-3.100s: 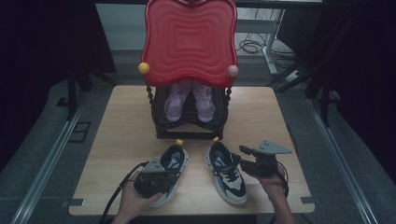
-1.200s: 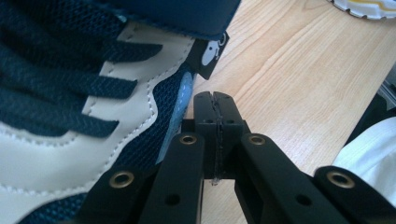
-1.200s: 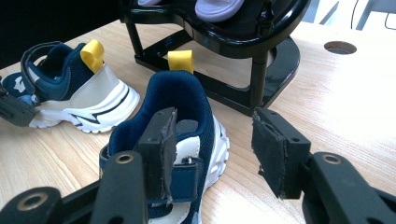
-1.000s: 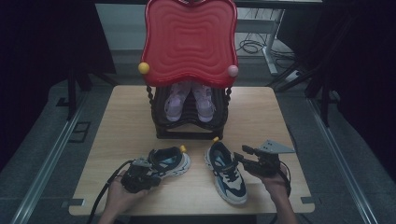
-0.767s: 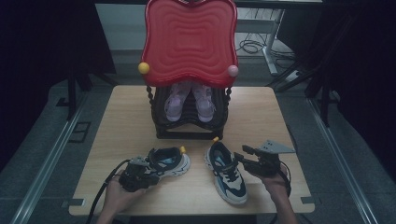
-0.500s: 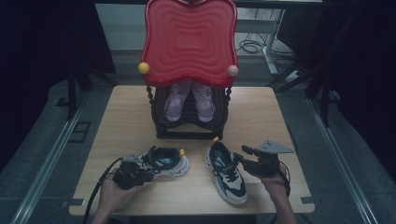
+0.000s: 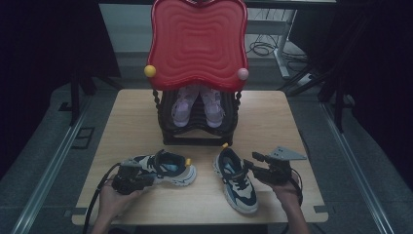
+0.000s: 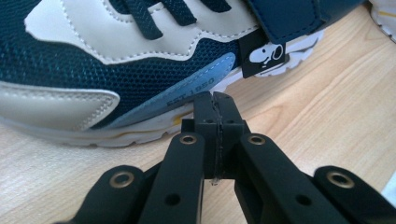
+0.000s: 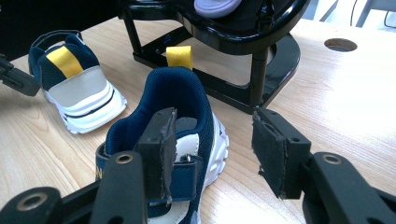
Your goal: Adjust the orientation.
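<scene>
Two navy and cream sneakers lie on the wooden table (image 7: 272, 112) in front of a black rack (image 7: 197, 127) with a red wavy top (image 7: 197, 41). From the high view, the left sneaker (image 7: 168, 168) lies crosswise and the right sneaker (image 7: 236, 179) points toward the person, with a lilac pair (image 7: 197, 105) on the rack. The left gripper (image 7: 130, 178) sits at the left sneaker's toe end; its own view shows the jaws clenched on nothing, tips just beside the sole, plus a black tag with a white cartoon dog and small unreadable lettering on a blue strip. The right gripper (image 9: 212, 149) stands released, one jaw over the right sneaker's collar, one outside; yellow heel tabs show there
</scene>
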The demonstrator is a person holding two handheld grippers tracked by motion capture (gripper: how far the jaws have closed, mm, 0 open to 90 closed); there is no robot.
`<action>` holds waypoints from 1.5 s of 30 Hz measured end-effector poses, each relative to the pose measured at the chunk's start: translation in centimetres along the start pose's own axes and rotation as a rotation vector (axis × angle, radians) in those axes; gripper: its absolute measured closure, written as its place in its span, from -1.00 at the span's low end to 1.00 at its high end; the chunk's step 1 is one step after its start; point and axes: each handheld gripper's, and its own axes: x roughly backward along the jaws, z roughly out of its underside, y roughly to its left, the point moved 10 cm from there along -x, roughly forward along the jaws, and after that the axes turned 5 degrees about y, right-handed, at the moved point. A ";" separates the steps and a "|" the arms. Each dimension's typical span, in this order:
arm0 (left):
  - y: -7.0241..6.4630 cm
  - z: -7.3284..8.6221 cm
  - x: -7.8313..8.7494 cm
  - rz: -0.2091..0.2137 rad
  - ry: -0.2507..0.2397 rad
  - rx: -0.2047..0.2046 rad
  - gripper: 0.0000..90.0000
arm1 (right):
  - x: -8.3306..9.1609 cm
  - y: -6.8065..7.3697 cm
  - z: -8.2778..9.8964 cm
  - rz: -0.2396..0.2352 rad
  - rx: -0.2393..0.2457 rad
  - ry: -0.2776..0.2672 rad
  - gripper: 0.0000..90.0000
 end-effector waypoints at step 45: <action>3.6 -1.8 0.6 -0.030 -0.104 0.091 0.93 | 1.1 1.3 -1.5 -0.062 -0.012 -0.069 0.29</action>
